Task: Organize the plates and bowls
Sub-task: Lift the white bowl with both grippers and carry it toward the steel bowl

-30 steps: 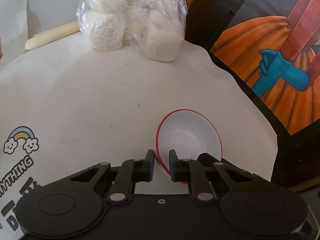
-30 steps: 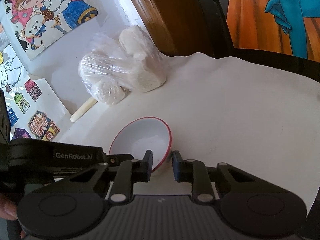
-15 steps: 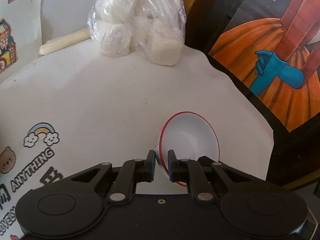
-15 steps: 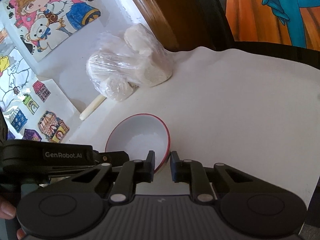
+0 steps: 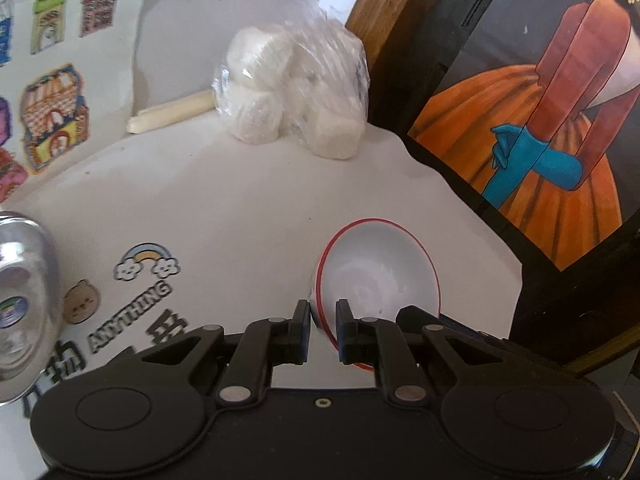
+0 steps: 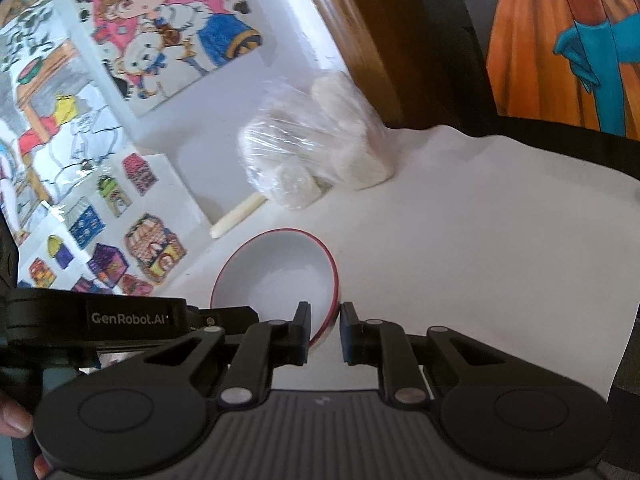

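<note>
Both hand-held grippers, left and right, clamp the red-rimmed bowl; you have not placed it yet.

"ANYTHING" printed on white table cover, beside rainbow sticker. Large characters below it, possibly Chinese, unreadable. "GenRobot.AI" on left gripper body, seen from right wrist.
</note>
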A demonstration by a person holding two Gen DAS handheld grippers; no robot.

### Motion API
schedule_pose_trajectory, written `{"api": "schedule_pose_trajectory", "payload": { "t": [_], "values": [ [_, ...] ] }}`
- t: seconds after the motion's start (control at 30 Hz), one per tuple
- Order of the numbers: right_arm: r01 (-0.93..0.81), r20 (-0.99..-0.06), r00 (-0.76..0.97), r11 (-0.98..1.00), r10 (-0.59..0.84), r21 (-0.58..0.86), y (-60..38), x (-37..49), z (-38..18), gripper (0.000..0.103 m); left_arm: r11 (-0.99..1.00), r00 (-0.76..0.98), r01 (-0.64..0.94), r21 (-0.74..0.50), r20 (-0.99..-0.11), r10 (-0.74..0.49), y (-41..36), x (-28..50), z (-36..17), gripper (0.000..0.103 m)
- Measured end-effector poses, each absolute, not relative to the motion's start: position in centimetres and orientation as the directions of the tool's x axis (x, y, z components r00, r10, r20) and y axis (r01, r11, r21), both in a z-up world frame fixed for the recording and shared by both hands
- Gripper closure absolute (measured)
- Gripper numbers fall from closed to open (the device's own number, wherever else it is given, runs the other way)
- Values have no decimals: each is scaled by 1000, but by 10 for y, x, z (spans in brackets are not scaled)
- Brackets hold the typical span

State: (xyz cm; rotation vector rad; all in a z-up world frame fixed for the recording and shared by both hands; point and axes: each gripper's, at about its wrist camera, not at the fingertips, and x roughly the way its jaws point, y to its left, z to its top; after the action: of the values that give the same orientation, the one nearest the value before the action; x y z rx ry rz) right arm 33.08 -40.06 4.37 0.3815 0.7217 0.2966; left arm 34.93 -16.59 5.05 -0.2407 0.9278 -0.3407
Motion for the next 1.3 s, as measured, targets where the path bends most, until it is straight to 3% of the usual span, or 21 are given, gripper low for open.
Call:
{"api": "schedule_pose_trajectory", "payload": {
  "t": [0.53,1.3],
  "values": [
    [-214,-559,717,894,417,393,-353,279,81,86,906,594,172,-387,-692,-409,-107,289,77,90],
    [-315,-579,638,858,508,406,-293,203,76,86,878,596,157,-452,-666,-449,-20,204,53,90]
  ]
}}
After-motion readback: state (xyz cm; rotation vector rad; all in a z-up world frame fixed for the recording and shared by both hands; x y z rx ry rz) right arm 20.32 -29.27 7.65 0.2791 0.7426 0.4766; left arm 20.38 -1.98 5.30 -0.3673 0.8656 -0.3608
